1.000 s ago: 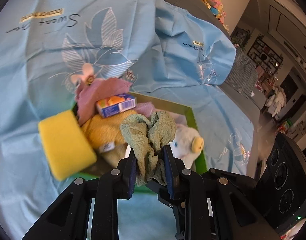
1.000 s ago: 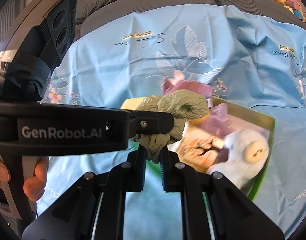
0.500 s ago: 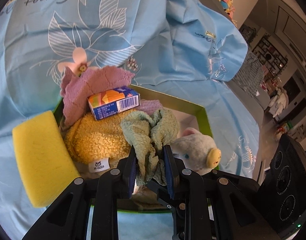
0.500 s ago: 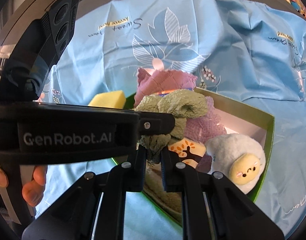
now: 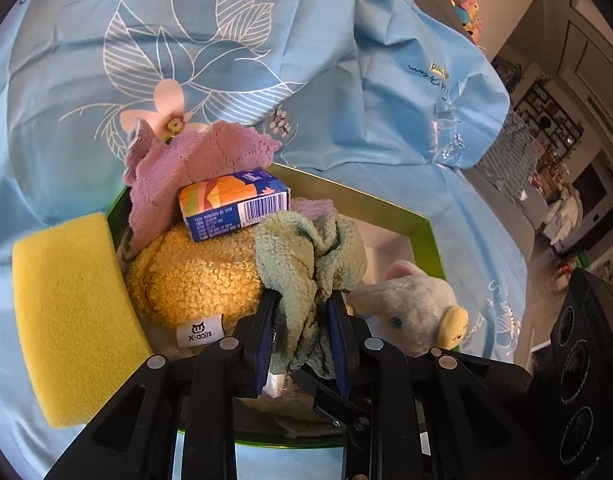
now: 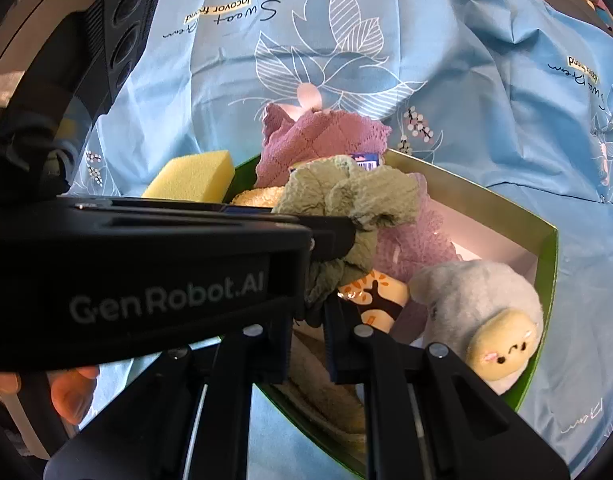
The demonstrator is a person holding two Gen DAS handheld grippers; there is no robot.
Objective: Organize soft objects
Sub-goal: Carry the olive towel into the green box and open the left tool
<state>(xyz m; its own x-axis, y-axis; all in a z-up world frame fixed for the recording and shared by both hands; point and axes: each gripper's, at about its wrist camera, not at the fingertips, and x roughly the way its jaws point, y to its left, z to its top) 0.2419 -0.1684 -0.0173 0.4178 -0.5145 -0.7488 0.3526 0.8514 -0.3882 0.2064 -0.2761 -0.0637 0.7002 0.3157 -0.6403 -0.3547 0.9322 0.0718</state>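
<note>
A crumpled green cloth (image 5: 302, 248) hangs over an open green box (image 5: 366, 200), and my left gripper (image 5: 302, 298) is shut on its middle. From below, my right gripper (image 6: 311, 316) is shut on the cloth's lower end (image 6: 318, 296). In the right wrist view the left gripper (image 6: 334, 236) reaches in from the left. The box holds a pink cloth (image 5: 178, 160), an orange plush (image 5: 194, 276), a small printed carton (image 5: 234, 204) and a grey plush animal (image 5: 410, 312). A yellow sponge (image 5: 70, 312) leans at the box's left edge.
The box (image 6: 546, 272) rests on a light blue printed sheet (image 5: 186, 40) spread over a sofa. A person's fingers (image 6: 70, 392) hold the left gripper's handle. More plush toys (image 5: 462, 4) sit far back, with room shelves at the right.
Both grippers have come down and closer over the box with the green cloth still held between them. The box contents now fill more of both views.
</note>
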